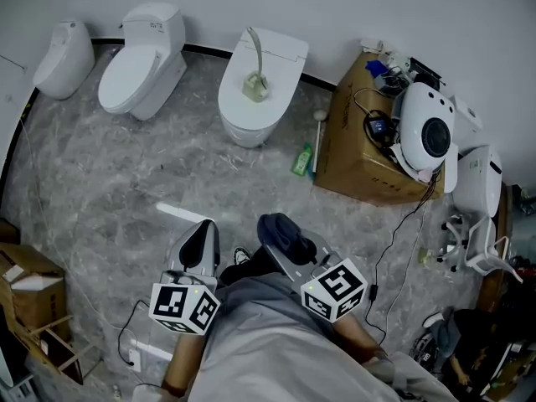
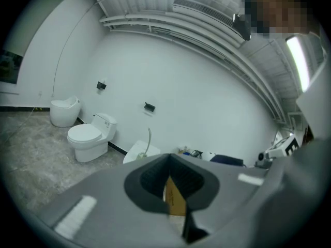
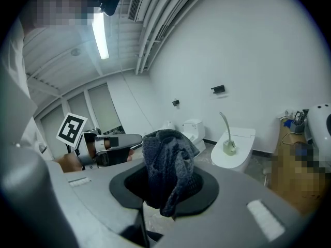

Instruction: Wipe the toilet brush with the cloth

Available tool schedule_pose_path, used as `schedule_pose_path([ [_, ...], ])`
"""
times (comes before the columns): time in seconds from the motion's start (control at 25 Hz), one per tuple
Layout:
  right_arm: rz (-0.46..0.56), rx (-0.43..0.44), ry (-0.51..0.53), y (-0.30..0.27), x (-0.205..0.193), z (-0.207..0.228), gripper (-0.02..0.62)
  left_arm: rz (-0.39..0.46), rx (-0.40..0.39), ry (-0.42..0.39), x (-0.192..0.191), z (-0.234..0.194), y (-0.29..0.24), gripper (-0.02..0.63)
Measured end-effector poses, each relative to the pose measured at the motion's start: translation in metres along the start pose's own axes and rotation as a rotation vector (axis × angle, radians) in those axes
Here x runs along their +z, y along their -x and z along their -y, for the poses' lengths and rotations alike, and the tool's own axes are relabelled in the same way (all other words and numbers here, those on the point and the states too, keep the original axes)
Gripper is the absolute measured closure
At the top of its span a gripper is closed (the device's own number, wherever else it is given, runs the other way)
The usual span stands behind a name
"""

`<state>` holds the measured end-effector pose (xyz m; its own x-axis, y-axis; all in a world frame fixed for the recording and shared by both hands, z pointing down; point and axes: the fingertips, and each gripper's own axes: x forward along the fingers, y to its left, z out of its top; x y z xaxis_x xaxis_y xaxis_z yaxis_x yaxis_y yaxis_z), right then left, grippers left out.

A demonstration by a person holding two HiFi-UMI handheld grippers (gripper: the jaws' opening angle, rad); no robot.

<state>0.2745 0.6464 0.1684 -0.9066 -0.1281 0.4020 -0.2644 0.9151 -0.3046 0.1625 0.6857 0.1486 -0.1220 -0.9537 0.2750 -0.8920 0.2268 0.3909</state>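
Right gripper [image 1: 280,243] clamped on bunched dark cloth [image 3: 168,164], left gripper [image 1: 203,227] pinched together on nothing; toilet brush [image 1: 255,72] rests on closed toilet [image 1: 251,115] lid, well apart from both.

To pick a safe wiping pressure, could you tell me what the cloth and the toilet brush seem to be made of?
Cloth: dark woven or knitted fabric, matte, with textured weave and limp folds. Toilet brush: probably pale smooth plastic, judging by its thin, evenly curved handle.
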Motion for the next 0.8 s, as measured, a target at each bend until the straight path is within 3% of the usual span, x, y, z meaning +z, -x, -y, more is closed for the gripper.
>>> schedule_pose_path([
  [0.4,0.008,0.005,-0.033,-0.042,0.019,0.038,0.492,-0.031,0.009,-0.003,0.01,-0.02,-0.047,0.606],
  [0.8,0.032,-0.018,-0.1,-0.107,0.068,0.14,0.493,-0.074,0.021,-0.039,0.047,-0.046,-0.162,0.606],
])
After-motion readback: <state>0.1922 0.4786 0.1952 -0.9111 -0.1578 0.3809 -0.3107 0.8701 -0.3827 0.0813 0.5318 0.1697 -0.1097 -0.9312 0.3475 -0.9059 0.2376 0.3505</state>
